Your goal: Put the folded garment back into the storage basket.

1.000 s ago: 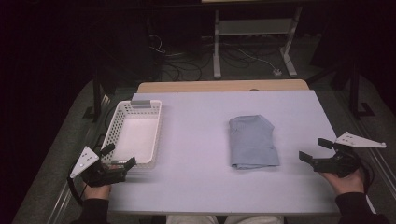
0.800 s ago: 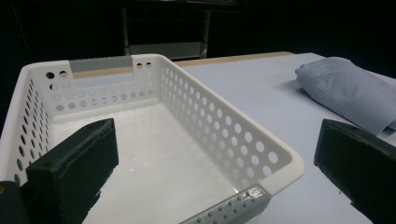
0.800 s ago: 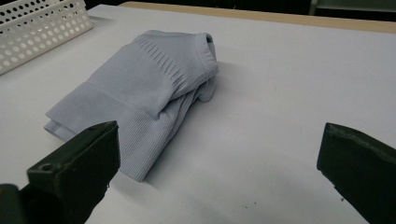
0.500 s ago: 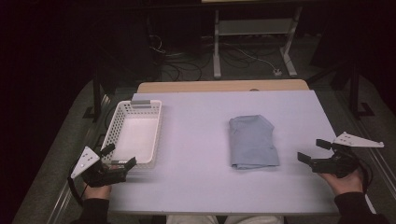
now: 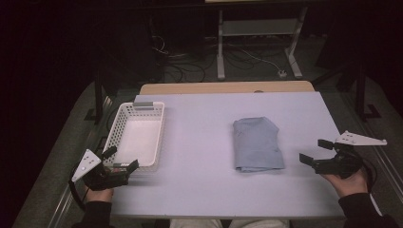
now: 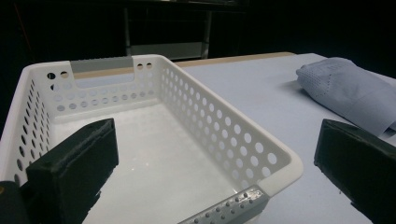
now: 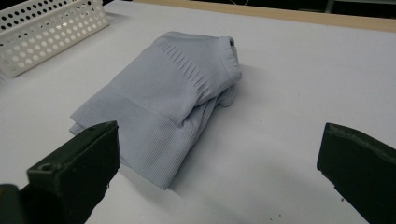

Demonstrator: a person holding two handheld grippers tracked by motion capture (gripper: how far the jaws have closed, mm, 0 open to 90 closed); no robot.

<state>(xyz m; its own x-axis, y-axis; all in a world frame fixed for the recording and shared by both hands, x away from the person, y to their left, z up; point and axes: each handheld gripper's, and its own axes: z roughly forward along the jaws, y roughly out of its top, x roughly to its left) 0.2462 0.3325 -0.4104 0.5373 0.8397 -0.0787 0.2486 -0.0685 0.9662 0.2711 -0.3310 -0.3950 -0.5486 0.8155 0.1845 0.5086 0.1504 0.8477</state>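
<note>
- Pale table (image 5: pixel 199 180), wide and flat, carrying everything below.
- White basket (image 5: pixel 137 134) with round holes in its walls, empty, standing at the left side of the table.
- Folded light blue cloth (image 5: pixel 256 144), lying flat right of the table's middle, well apart from the basket.
- Right gripper (image 5: pixel 317 153), held in a hand at the right edge, jaws spread wide and holding nothing, pointing at the cloth from just beside it, apart from it.
- Left gripper (image 5: pixel 121 159), held in a hand at the near left corner, jaws spread wide around nothing, pointing at the basket's near end.
</note>
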